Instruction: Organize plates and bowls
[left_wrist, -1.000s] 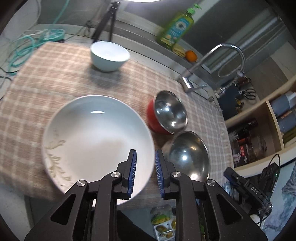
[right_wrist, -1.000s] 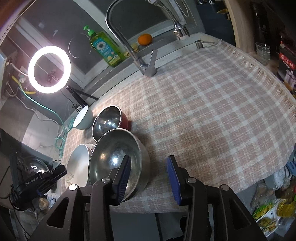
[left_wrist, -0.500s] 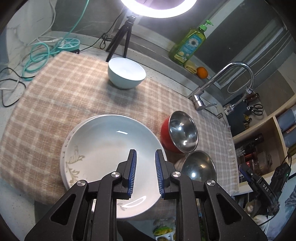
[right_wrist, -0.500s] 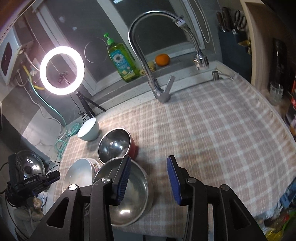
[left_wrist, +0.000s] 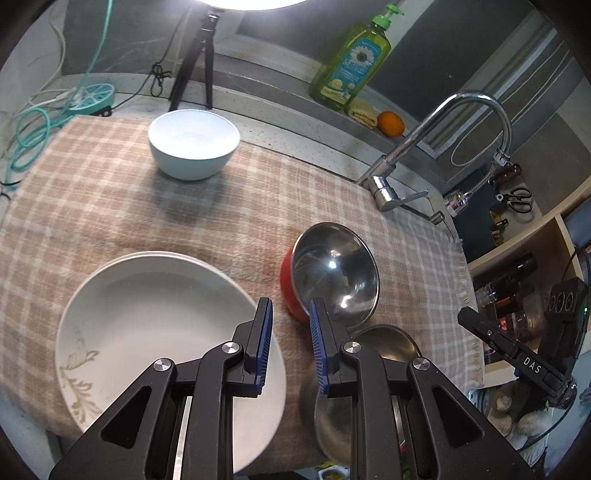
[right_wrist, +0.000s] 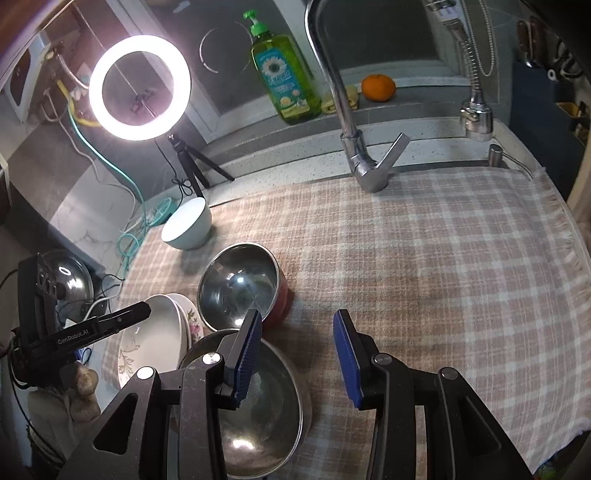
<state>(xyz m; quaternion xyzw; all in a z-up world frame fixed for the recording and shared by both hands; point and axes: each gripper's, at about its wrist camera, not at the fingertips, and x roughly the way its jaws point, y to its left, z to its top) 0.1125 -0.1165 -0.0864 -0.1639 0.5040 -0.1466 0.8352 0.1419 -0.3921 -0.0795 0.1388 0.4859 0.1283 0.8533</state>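
Count on the cloth (right_wrist: 424, 258): four bowls, two stacked plates.

Bowls:
1. Pale blue bowl (left_wrist: 194, 143), far side, near the tripod (left_wrist: 195, 59); stands alone, well apart from the rest.
2. Red bowl (left_wrist: 290, 288), steel-lined, mid-cloth, tilted toward the left wrist view.
3. Steel bowl (right_wrist: 258, 410), near edge of the cloth, just in front of the red bowl; touching or not, cannot tell. A second steel rim seems to show just behind it in the right wrist view; one bowl or two nested, cannot tell.
4. Counted above as the fourth only if that rim is a separate bowl; firm count is three.

Plates: a white plate (left_wrist: 155, 332) with a leaf pattern lies on top of a flowered plate (right_wrist: 192, 317); only the rim of the lower one shows. Stack sits at the near left part of the cloth, beside the red bowl.

Left gripper (left_wrist: 290, 347): fingers a narrow gap apart, nothing between them; hangs over the strip of cloth between the white plate and the red bowl.

Right gripper (right_wrist: 297, 360): fingers wide apart, nothing held; left finger over the steel bowl's rim, right finger over bare cloth.

Behind: one tap (right_wrist: 354, 147), one soap bottle (right_wrist: 284, 77), one orange (right_wrist: 378, 87), one ring light (right_wrist: 139, 87).
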